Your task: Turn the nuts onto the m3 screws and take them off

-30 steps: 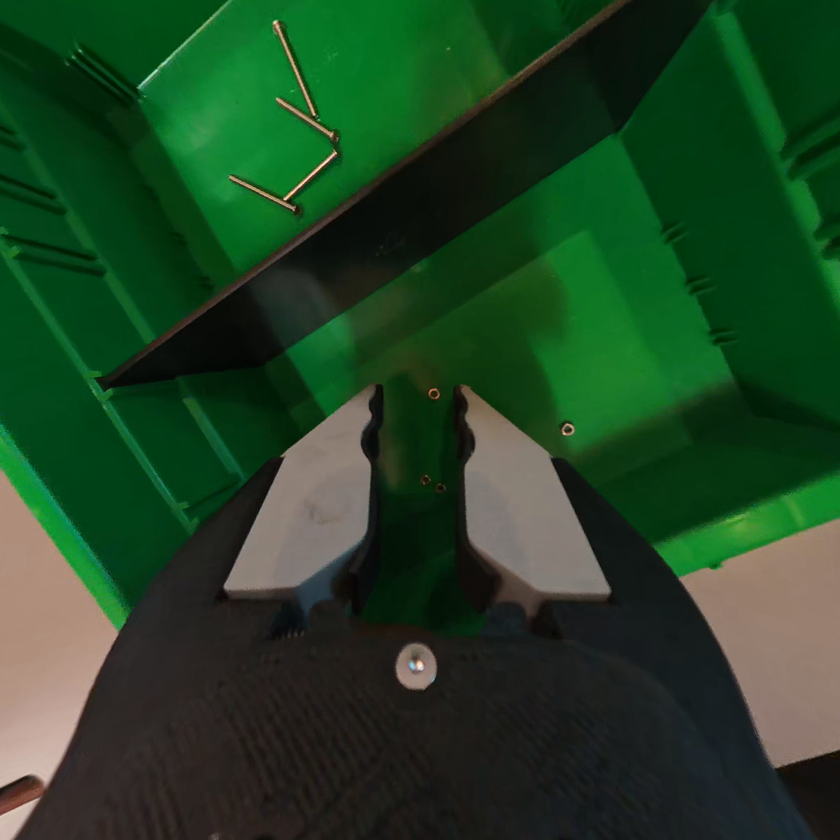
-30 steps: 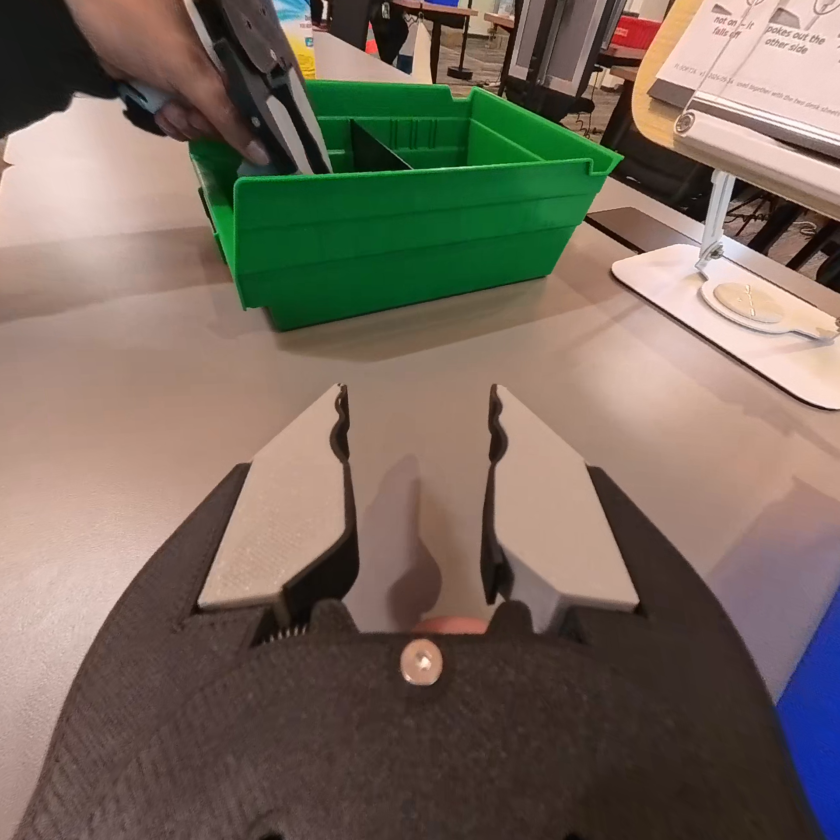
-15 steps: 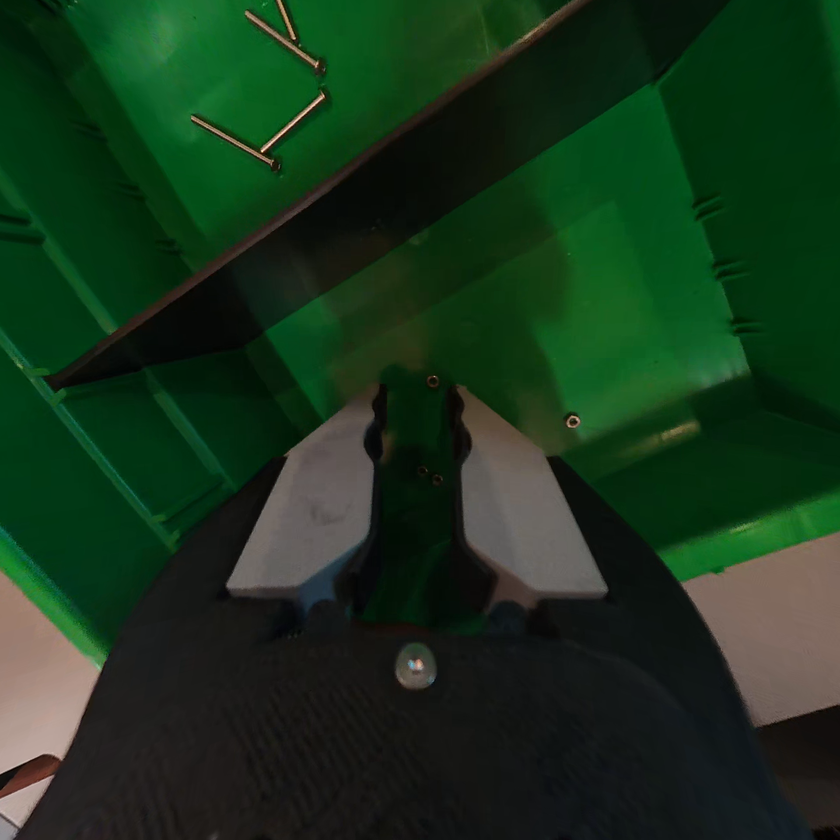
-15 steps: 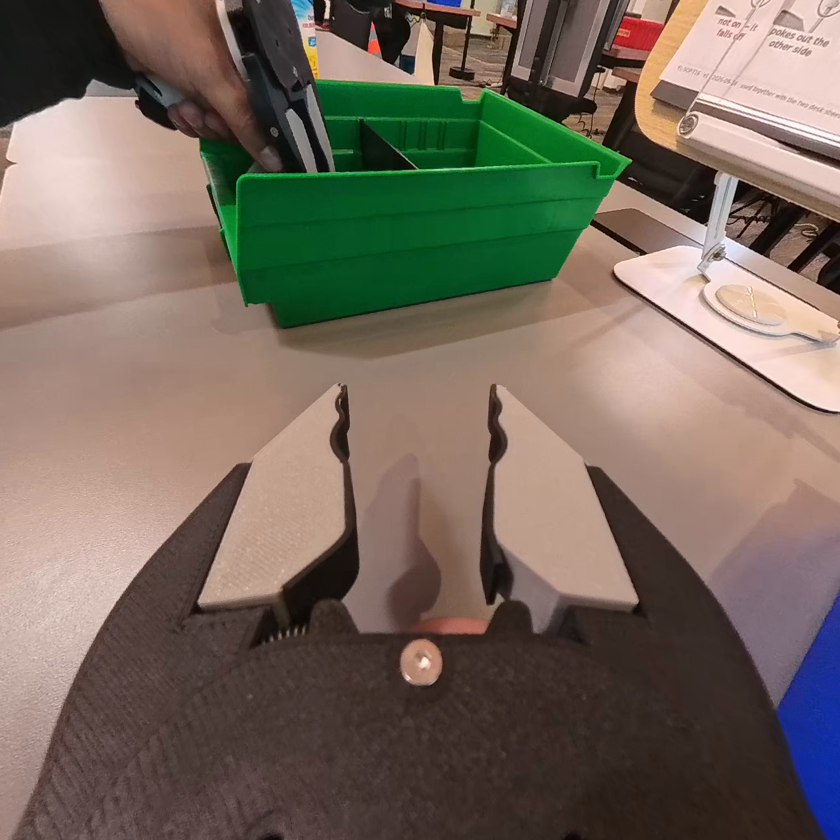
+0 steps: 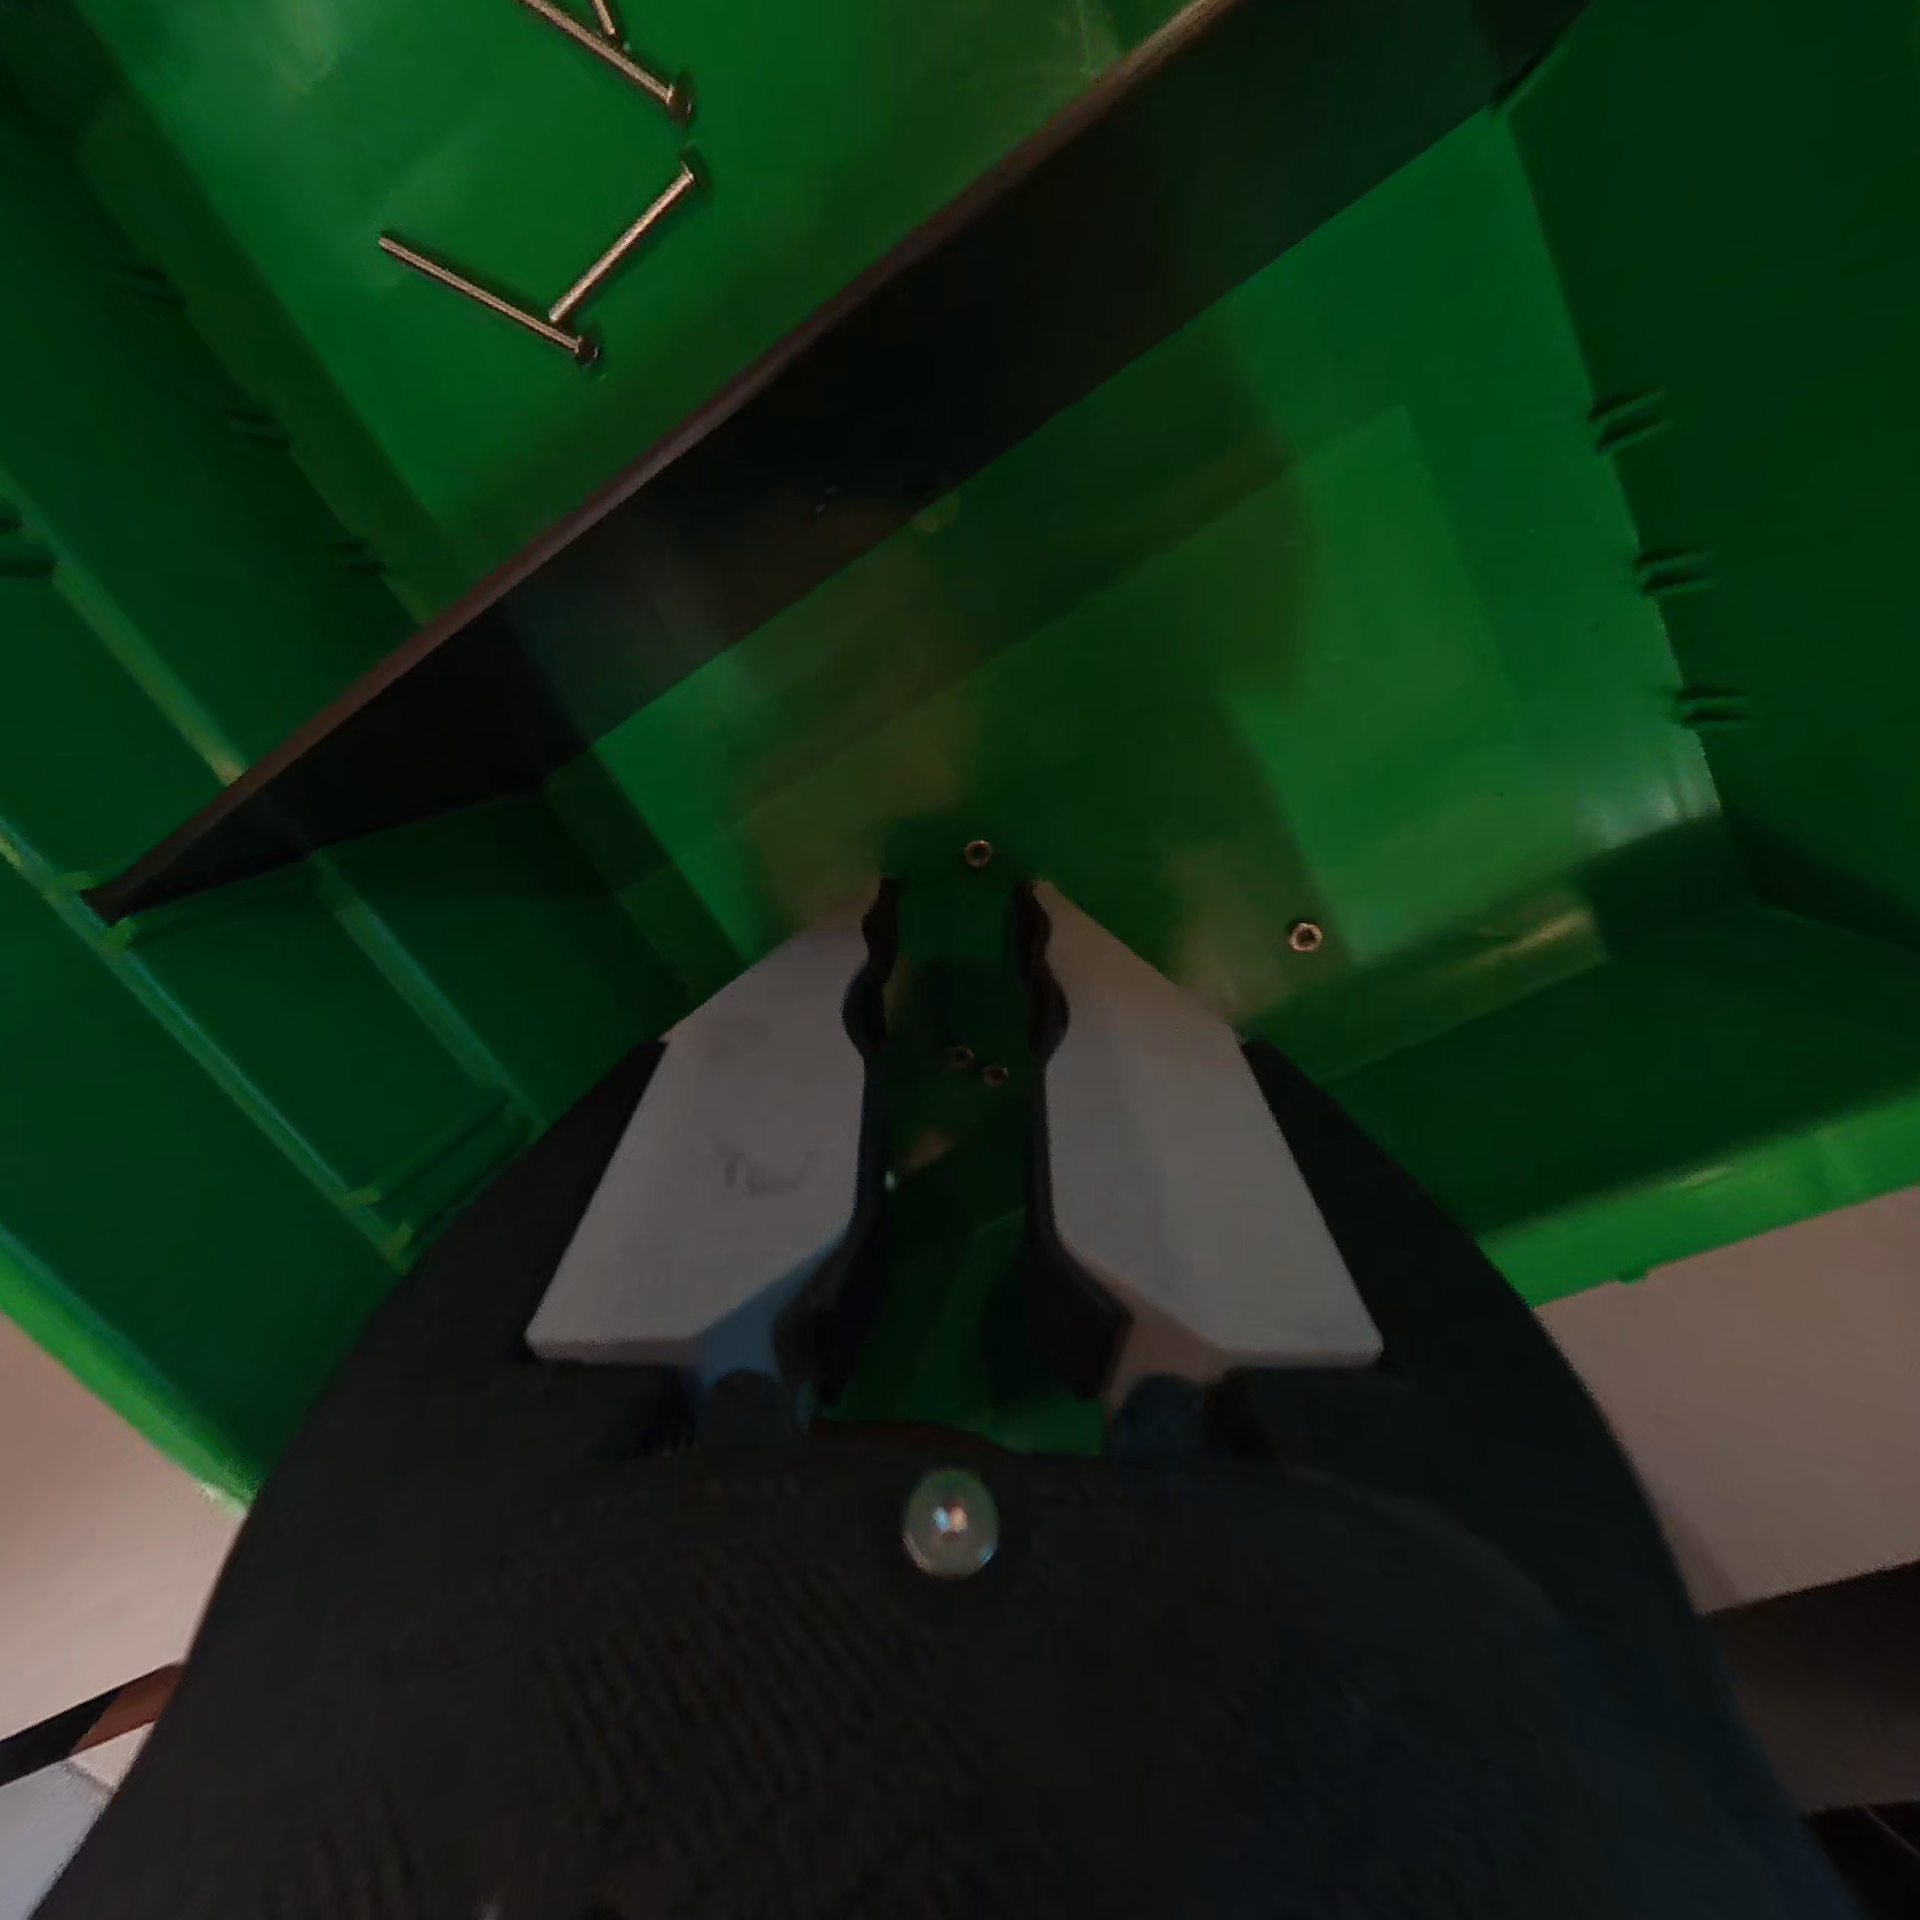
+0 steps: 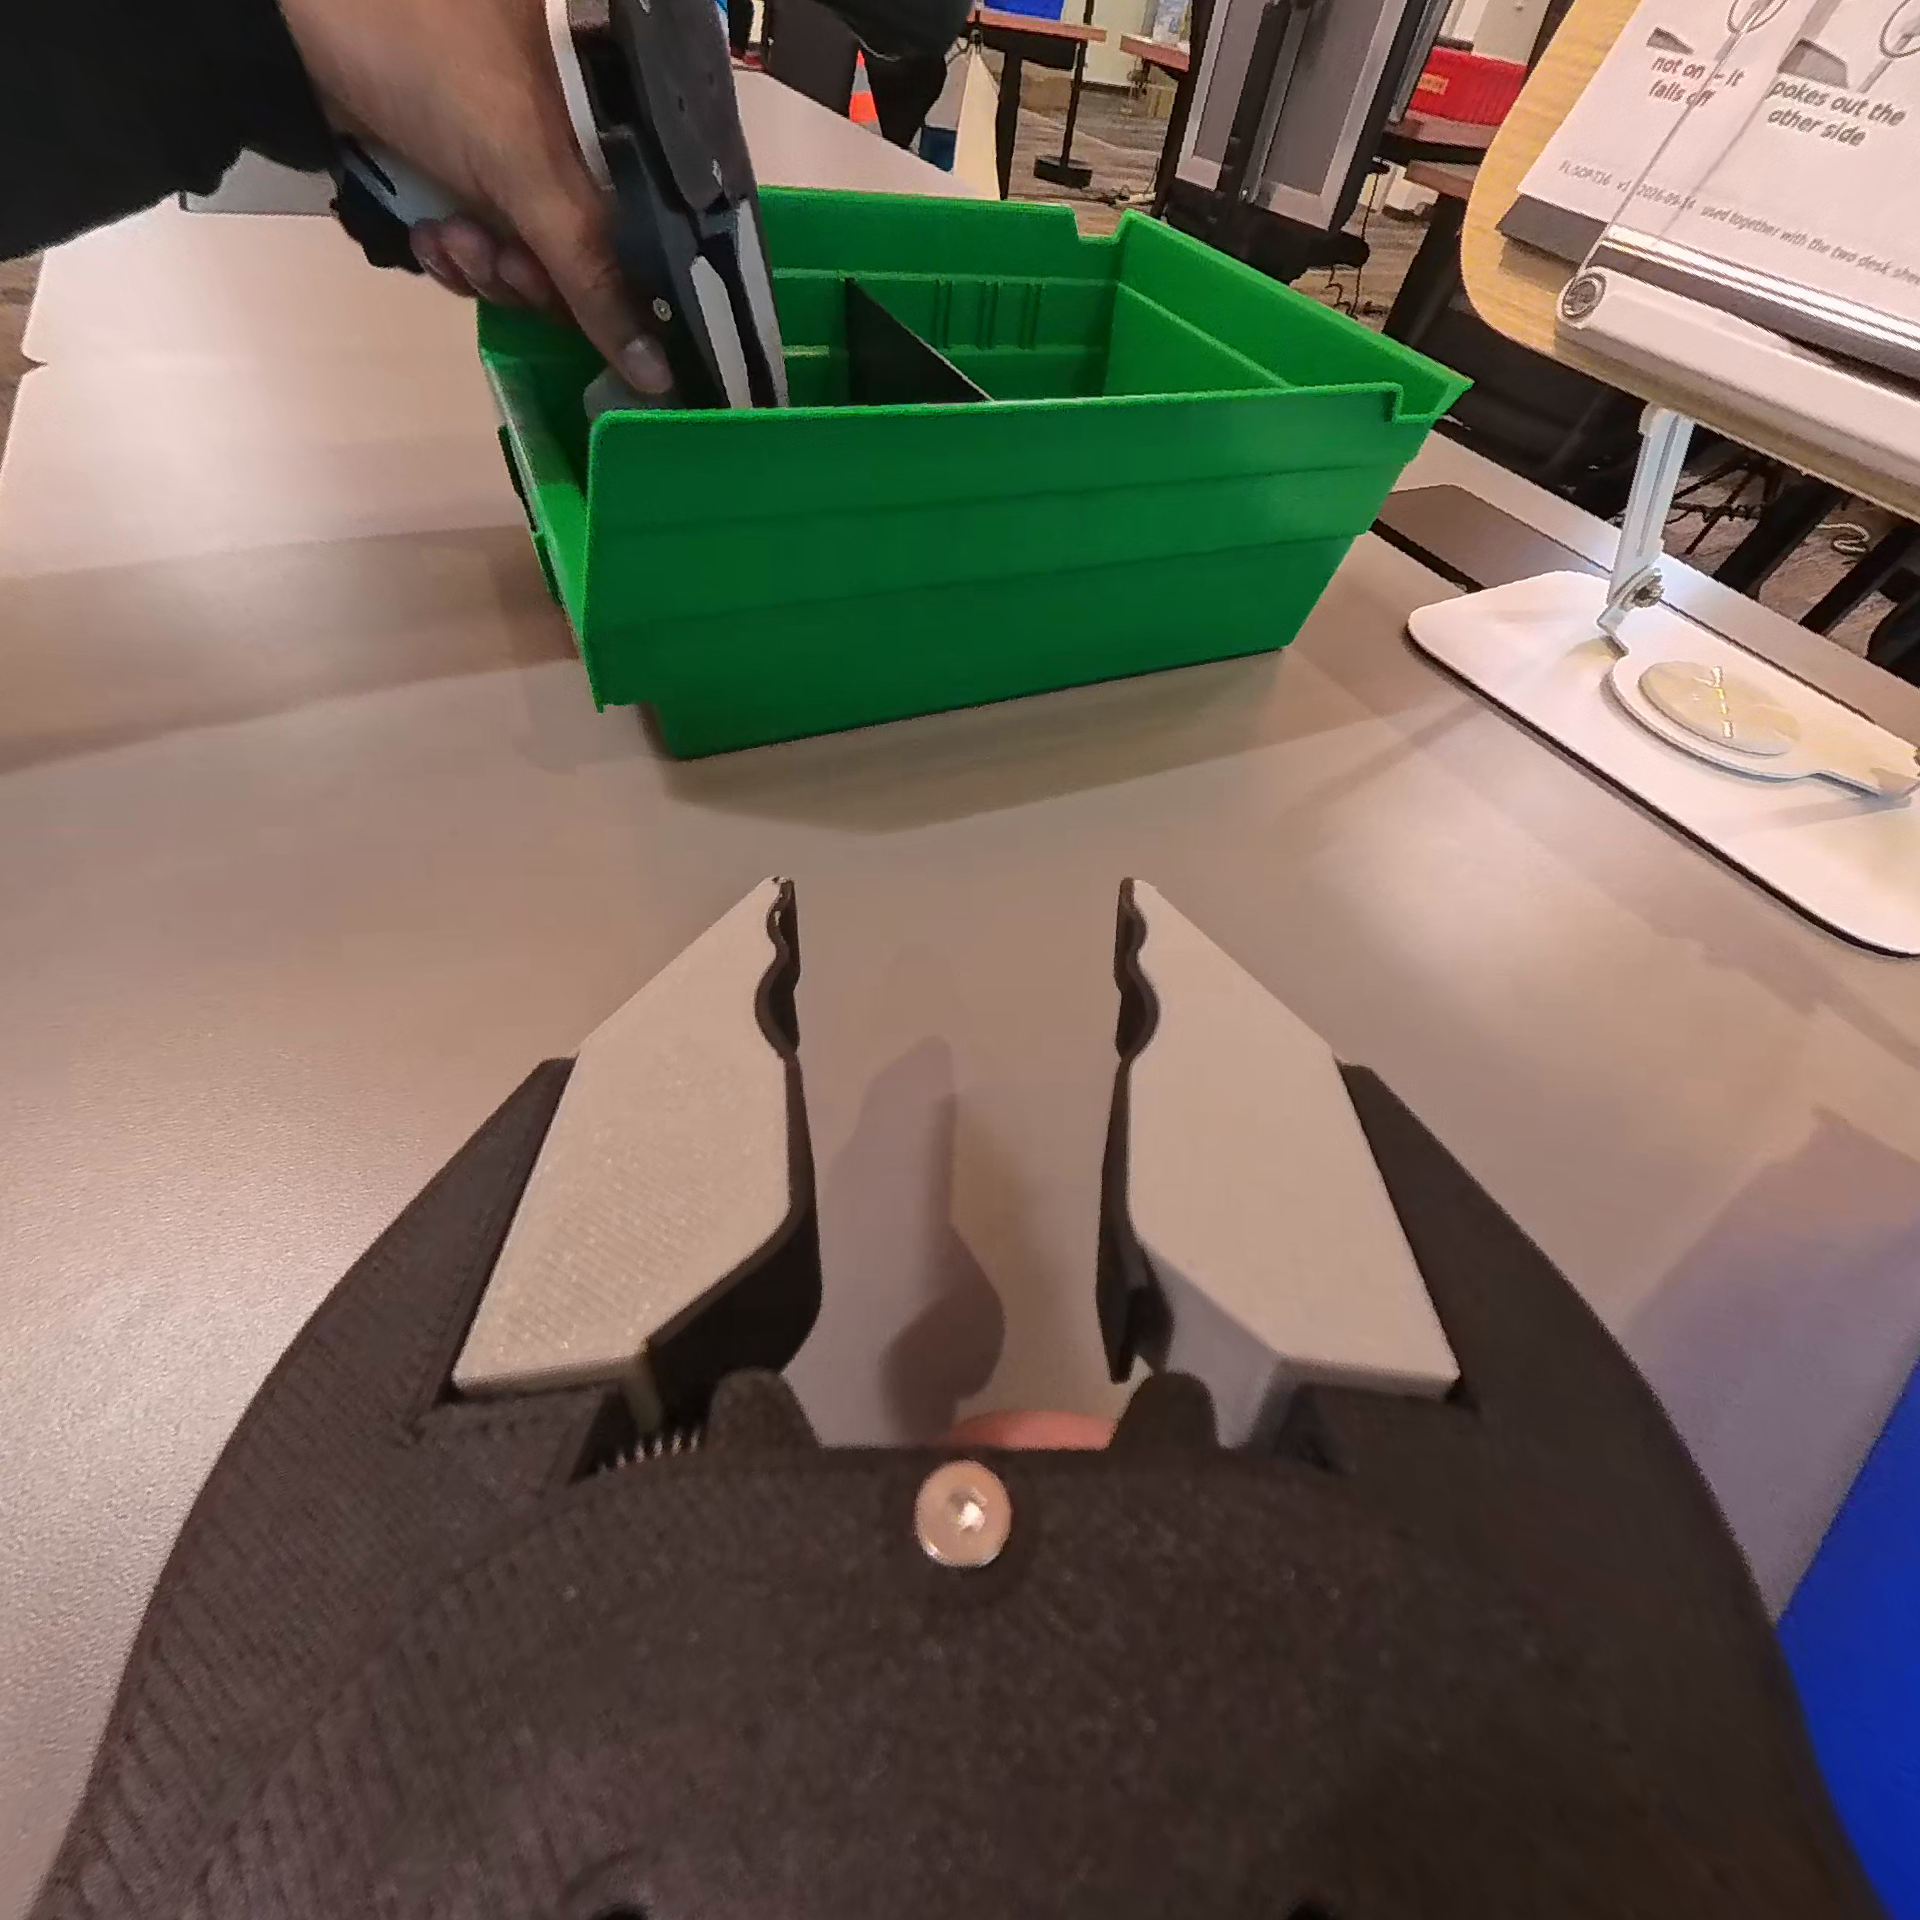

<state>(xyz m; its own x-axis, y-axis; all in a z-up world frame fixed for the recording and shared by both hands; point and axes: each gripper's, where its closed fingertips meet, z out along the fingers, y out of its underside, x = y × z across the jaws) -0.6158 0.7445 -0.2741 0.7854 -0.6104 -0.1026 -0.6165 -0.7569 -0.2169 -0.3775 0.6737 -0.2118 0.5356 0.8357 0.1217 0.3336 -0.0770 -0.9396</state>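
Note:
My left gripper (image 5: 954,896) is open and reaches down into the near compartment of a green bin (image 5: 1766,364). Small nuts lie on the bin floor: one just beyond the tips (image 5: 977,853), two between the fingers (image 5: 977,1065), one to the right (image 5: 1304,937). Long thin screws (image 5: 488,296) lie in the far compartment behind a black divider (image 5: 831,436). My right gripper (image 6: 954,902) is open and empty over the table, short of the bin (image 6: 956,551). In the right wrist view a hand holds the left gripper (image 6: 717,281) inside the bin's left end.
A grey table (image 6: 312,831) holds the bin. A white stand with a printed sheet (image 6: 1745,208) and its base plate (image 6: 1662,707) stand at the right. A blue surface (image 6: 1870,1558) shows at the lower right. Chairs and desks stand far behind.
My left gripper has sunk deeper into the bin towards the nuts, and its fingers have narrowed slightly. My right gripper has shifted slightly, so the bin sits a little more to the right in its view.

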